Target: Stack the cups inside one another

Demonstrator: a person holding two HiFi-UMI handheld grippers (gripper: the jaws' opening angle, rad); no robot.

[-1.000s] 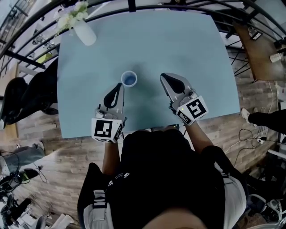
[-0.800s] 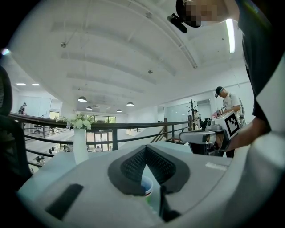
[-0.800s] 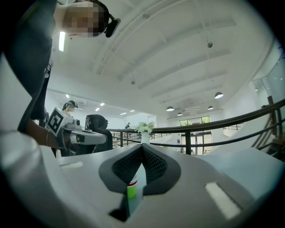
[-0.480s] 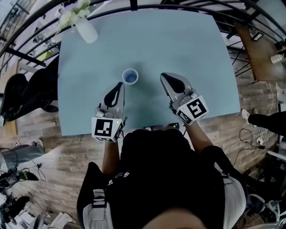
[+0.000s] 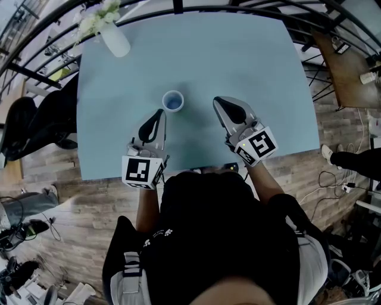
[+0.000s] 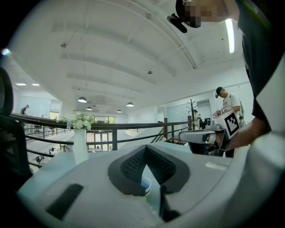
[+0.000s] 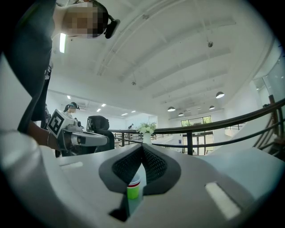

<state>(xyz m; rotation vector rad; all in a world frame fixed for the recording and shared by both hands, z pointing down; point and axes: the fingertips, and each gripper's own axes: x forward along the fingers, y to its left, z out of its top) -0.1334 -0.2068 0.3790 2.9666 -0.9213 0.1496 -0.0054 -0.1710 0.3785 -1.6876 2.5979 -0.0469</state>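
Note:
A nested stack of cups (image 5: 172, 103) stands upright on the light blue table (image 5: 250, 59), showing a blue inside and a white rim from above. In the right gripper view the cup stack (image 7: 133, 189) has a green bottom cup with red and white rims above it. My left gripper (image 5: 158, 113) rests just below and left of the stack, shut and empty. My right gripper (image 5: 218, 101) lies to the stack's right, also shut with nothing in it. In the left gripper view only a sliver of the cup stack (image 6: 145, 185) shows below the closed tips of the left gripper (image 6: 145, 149).
A white vase with flowers (image 5: 112, 37) stands at the table's far left corner. A black railing (image 5: 175, 7) runs behind the table. A black chair (image 5: 36, 125) sits off the left edge, and a wooden desk (image 5: 348, 71) is to the right.

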